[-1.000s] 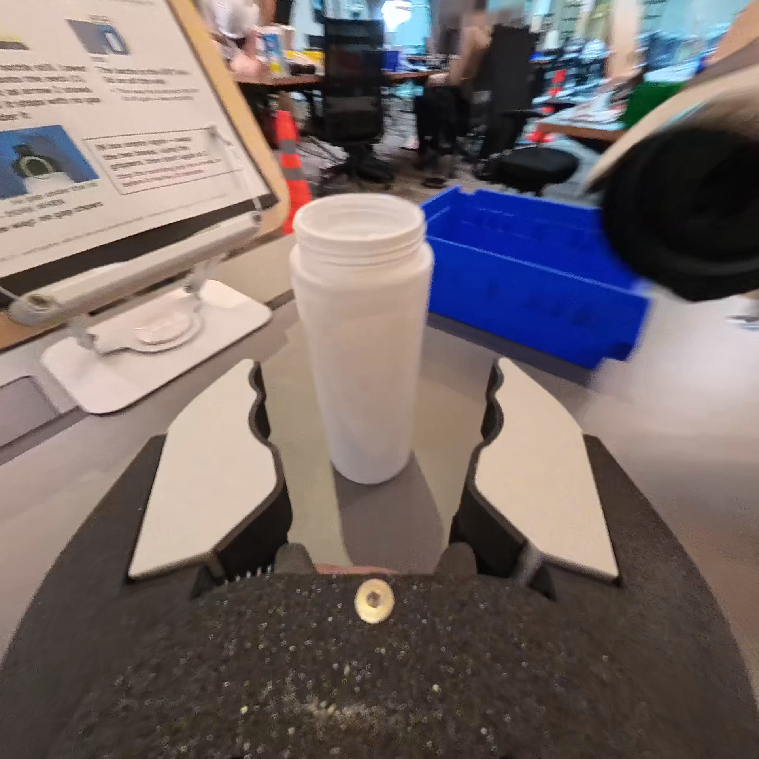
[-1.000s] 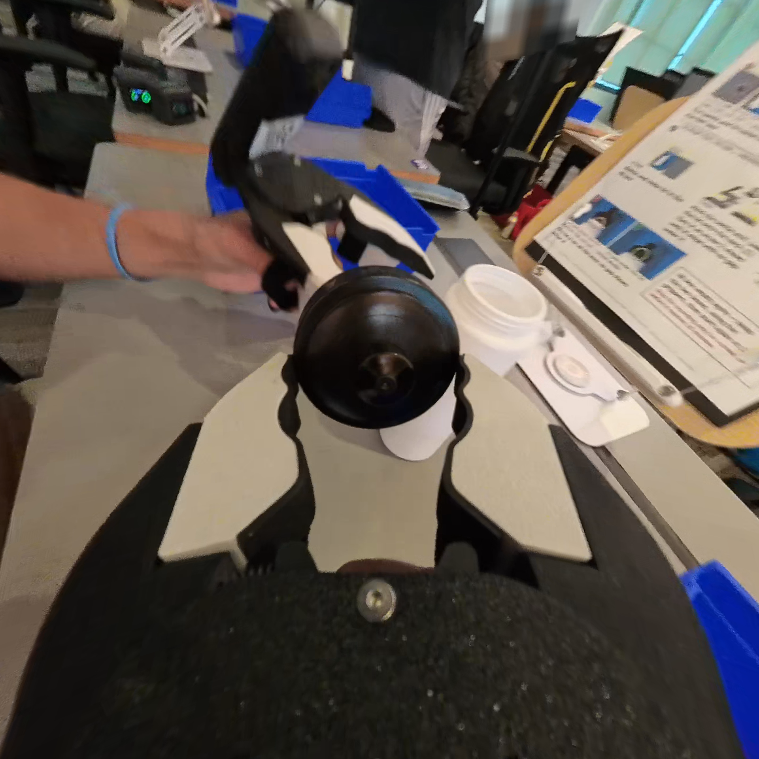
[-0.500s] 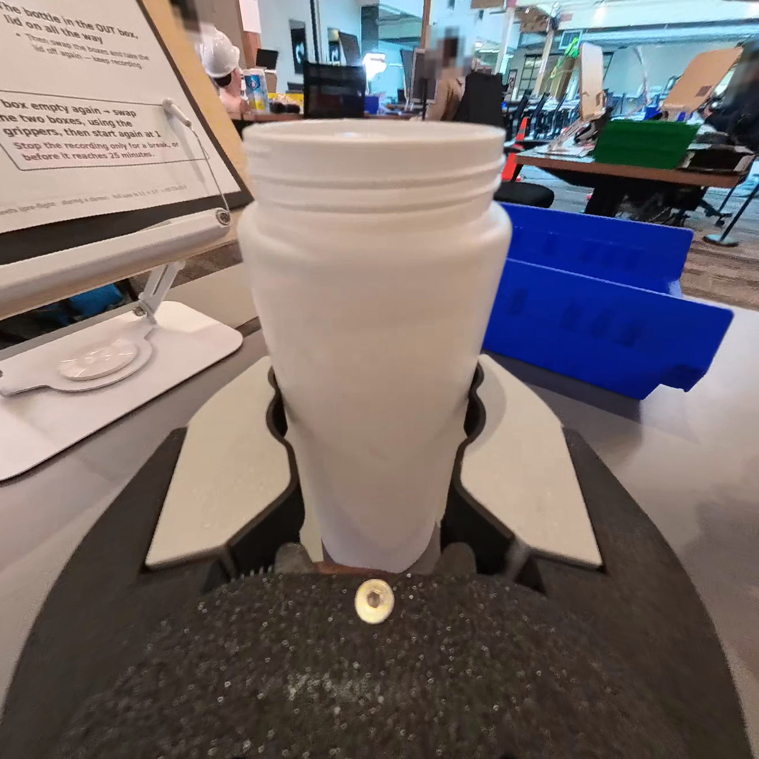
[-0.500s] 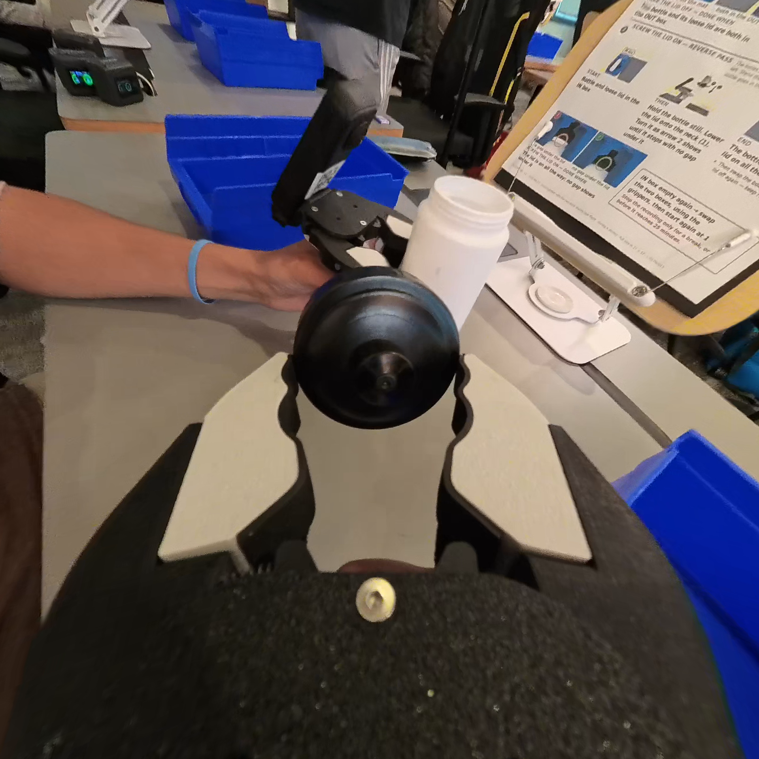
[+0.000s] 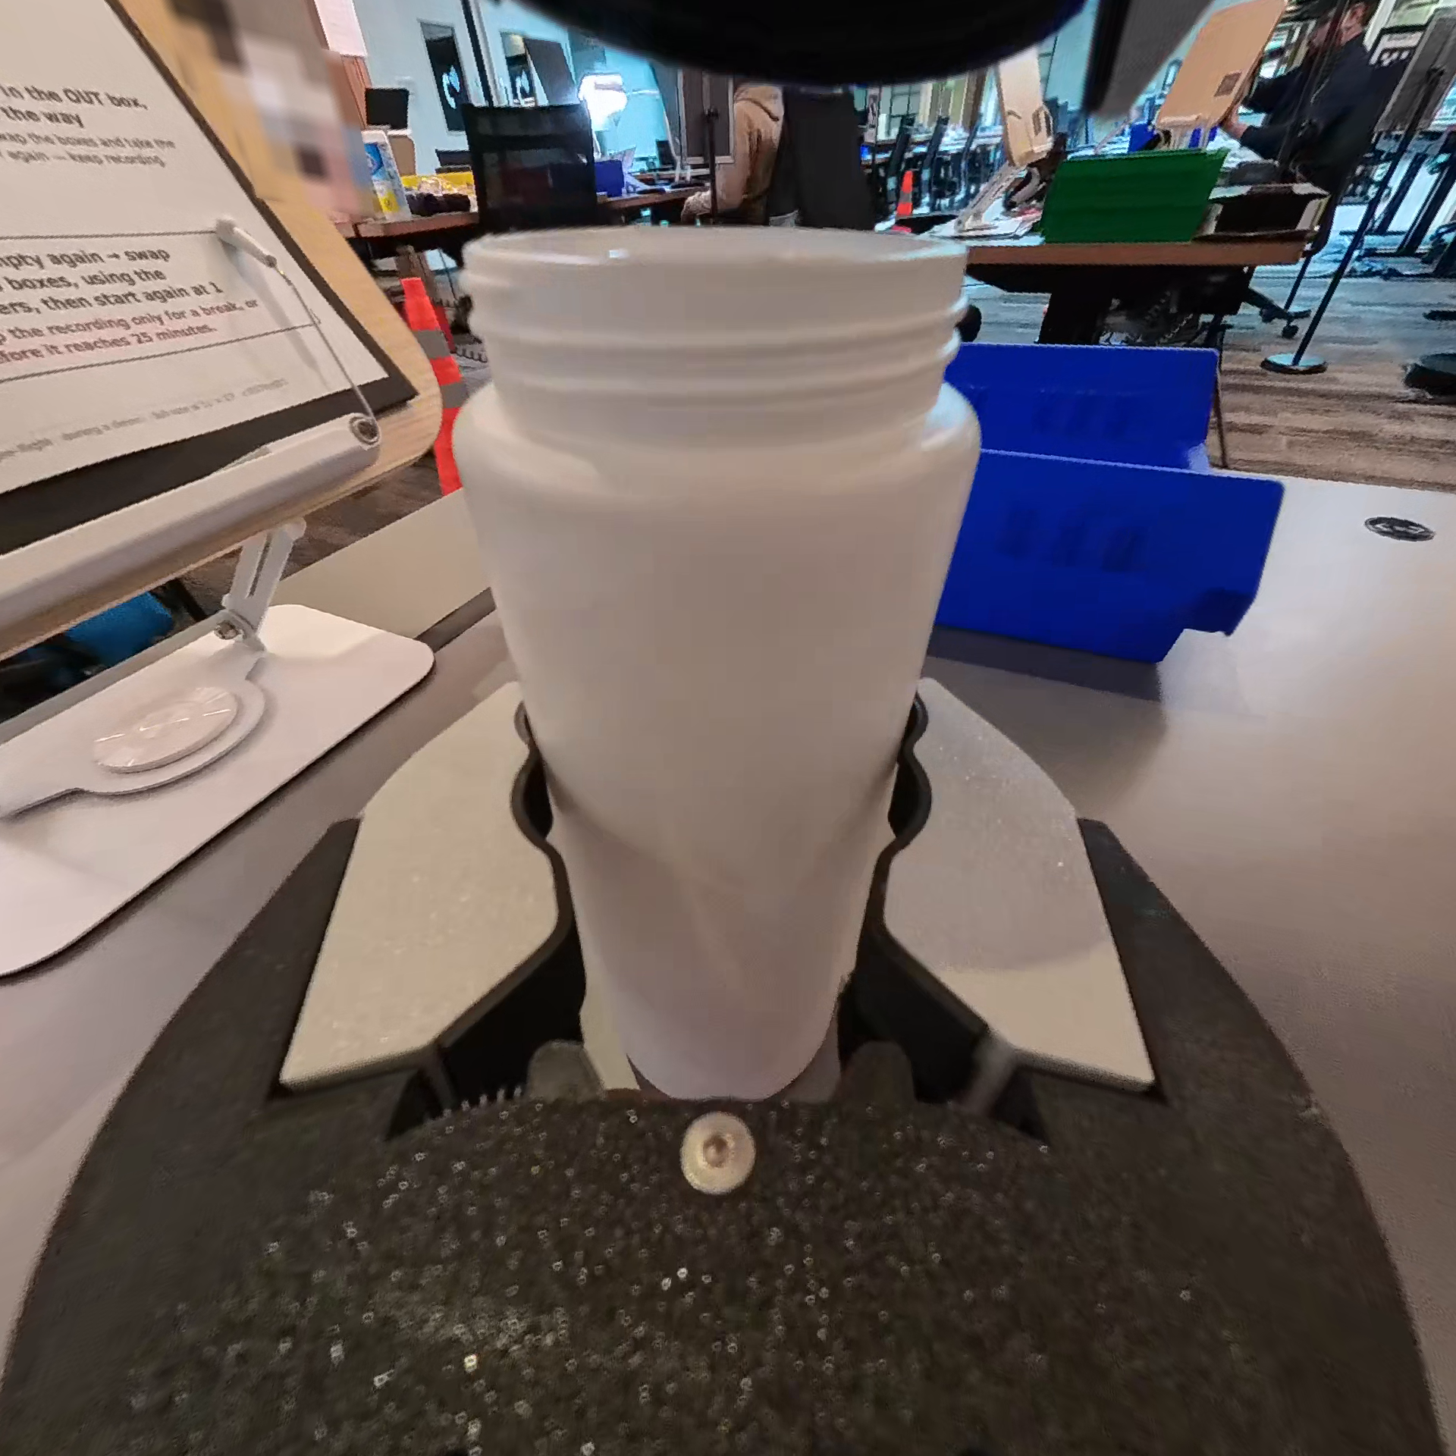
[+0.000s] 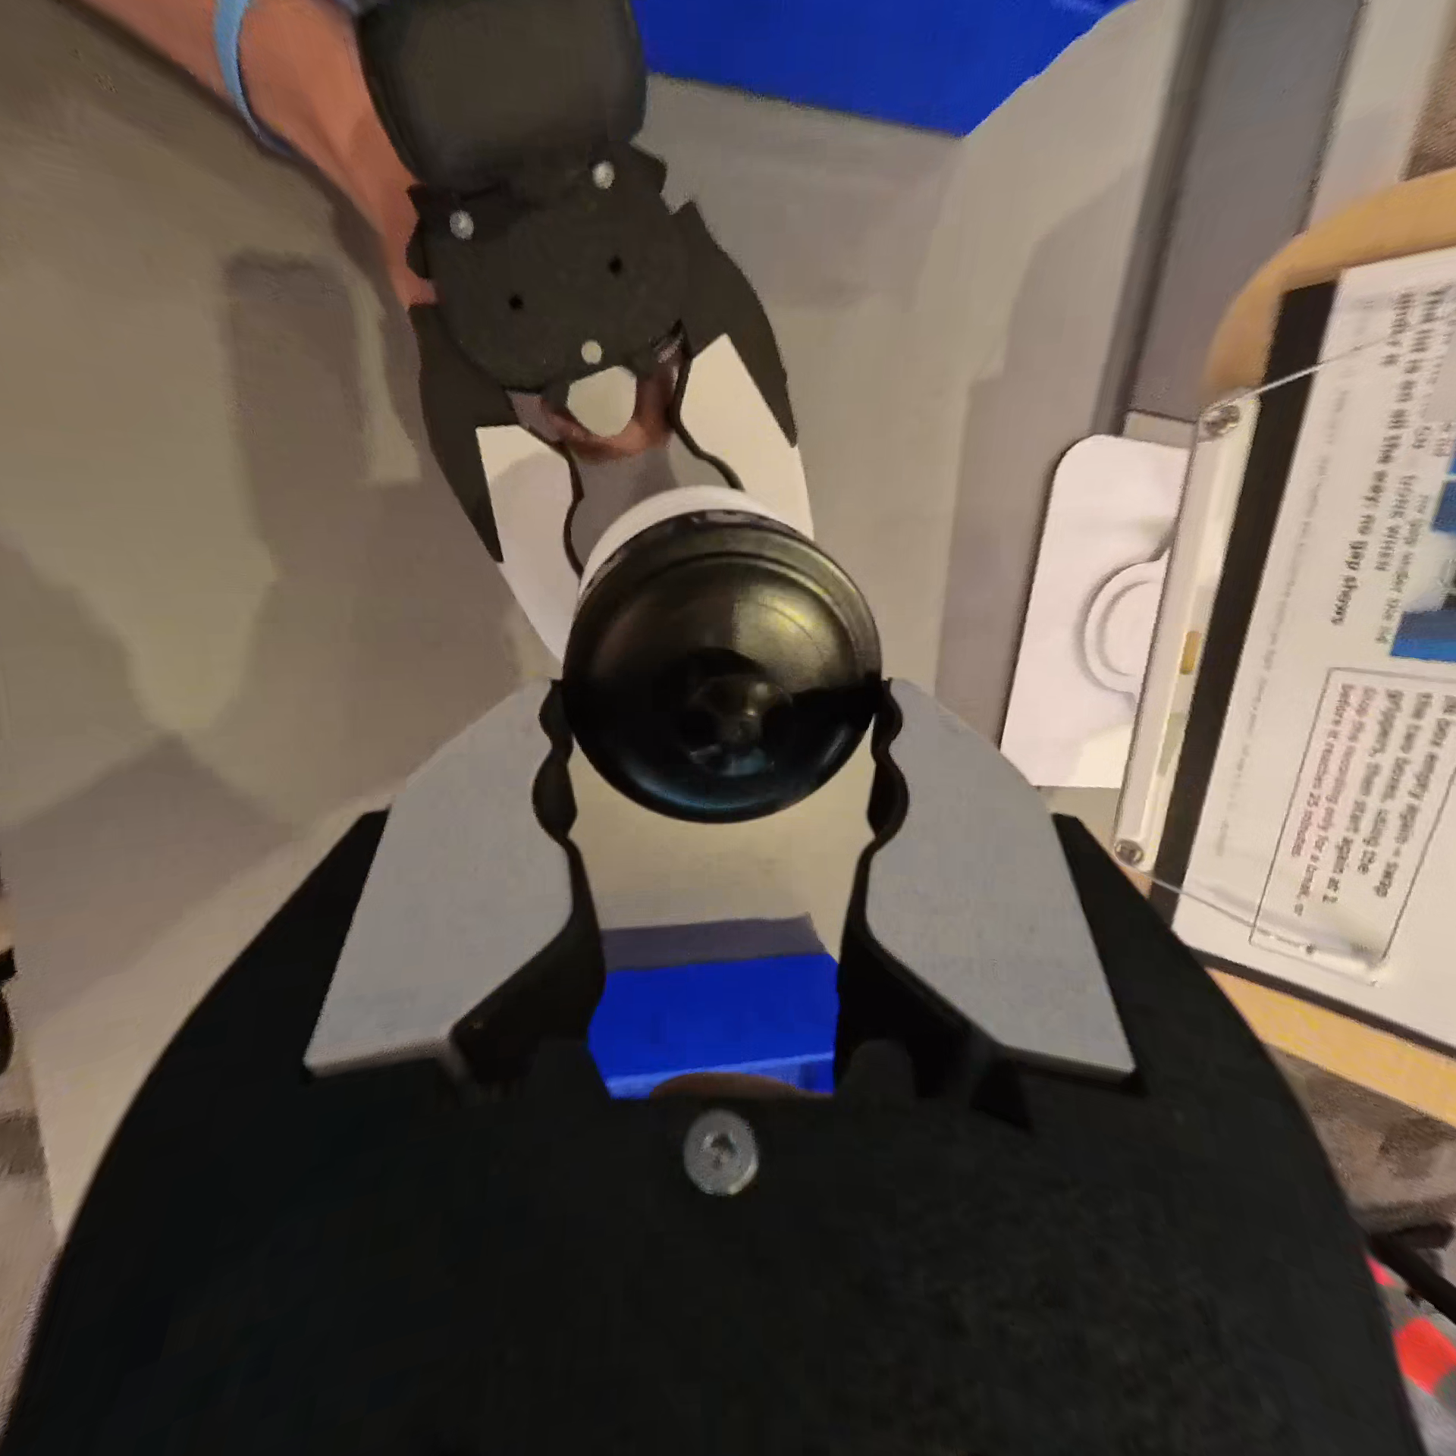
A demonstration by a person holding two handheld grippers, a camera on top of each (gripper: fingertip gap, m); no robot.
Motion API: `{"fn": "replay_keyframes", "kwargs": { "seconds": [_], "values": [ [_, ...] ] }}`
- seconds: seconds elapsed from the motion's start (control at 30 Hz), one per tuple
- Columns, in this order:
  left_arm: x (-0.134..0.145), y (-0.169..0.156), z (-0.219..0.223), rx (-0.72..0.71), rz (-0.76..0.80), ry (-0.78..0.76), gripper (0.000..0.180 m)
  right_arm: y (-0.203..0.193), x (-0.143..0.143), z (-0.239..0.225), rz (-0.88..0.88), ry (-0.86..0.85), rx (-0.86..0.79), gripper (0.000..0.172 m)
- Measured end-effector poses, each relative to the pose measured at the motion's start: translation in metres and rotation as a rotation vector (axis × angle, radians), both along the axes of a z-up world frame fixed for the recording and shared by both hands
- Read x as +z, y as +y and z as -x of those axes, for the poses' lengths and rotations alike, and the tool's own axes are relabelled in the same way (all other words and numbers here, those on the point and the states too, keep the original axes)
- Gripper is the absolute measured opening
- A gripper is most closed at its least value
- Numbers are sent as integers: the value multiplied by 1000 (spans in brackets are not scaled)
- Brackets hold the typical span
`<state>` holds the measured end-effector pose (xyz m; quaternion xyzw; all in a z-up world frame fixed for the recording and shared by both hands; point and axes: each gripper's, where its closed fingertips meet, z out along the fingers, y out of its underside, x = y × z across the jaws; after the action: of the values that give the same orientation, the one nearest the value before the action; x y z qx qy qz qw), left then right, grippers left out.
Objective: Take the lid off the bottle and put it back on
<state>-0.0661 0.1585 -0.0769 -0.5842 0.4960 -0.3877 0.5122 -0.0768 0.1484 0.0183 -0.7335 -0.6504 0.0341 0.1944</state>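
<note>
A white open-mouthed bottle stands upright on the grey table. My left gripper is shut on its lower body, with both pads against its sides. My right gripper is shut on the black lid and points down, holding the lid just over the bottle's mouth. The bottle's white neck shows right behind the lid. The lid's dark underside shows at the top edge of the left wrist view. The left gripper's black body shows beyond the bottle in the right wrist view.
A blue bin stands behind the bottle to the right. An instruction board on a white stand base is at the left. A person's hand holds the left gripper. Another blue bin lies below my right gripper.
My left gripper moved in around the bottle and shut on it. My right gripper carried the lid over, tipped downward, and now holds it above the bottle's mouth.
</note>
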Motion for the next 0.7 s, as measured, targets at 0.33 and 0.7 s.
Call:
{"fn": "replay_keyframes", "kwargs": {
  "seconds": [0.33,0.7],
  "values": [
    [-1,6,1,13,32,-25,85,12,-26,3,97,-206,-10,73],
    [-1,8,1,21,43,-28,85,12,-27,2,167,-309,-188,74]
  ]
}}
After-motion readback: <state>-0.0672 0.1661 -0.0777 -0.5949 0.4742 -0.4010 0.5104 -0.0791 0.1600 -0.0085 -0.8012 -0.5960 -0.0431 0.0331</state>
